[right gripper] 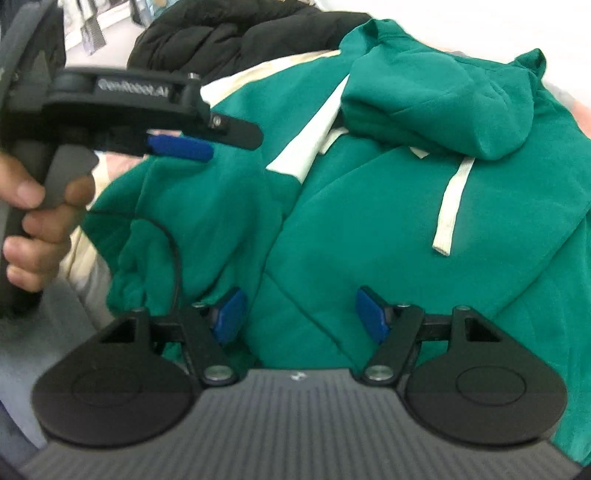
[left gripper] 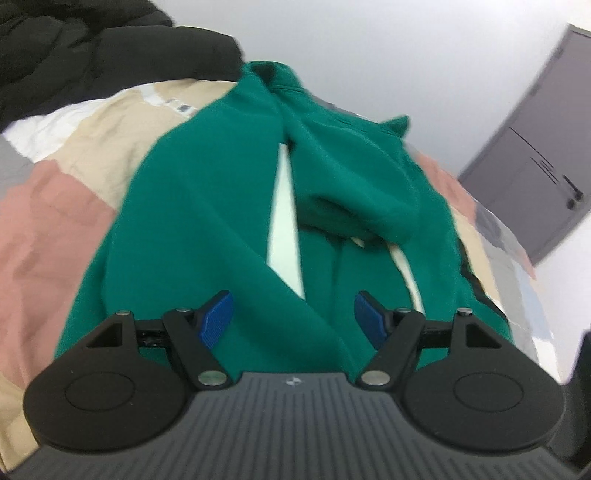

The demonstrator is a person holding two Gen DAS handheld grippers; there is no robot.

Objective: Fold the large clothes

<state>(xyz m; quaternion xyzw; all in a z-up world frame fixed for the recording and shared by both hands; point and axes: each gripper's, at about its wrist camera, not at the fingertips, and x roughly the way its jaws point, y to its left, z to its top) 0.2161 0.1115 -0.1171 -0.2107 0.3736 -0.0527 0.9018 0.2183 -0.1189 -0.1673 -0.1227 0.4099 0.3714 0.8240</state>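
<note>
A hand (right gripper: 35,221) at the left holds the left gripper (left gripper: 293,319), its jaws wide apart with nothing between them, above the green hoodie (left gripper: 221,229). The hoodie lies crumpled on a patchwork bedspread (left gripper: 55,229), bare on its left side. The right gripper (right gripper: 299,314) hangs over the hoodie's front, jaws spread and empty. A black jacket (right gripper: 229,33) lies beyond.

Green hoodie (left gripper: 221,221) covers most of bed (left gripper: 55,221). Black jacket (left gripper: 92,48) heaped at far edge blocks that side. Left gripper (right gripper: 181,147) crowds hoodie's left; right side open.
</note>
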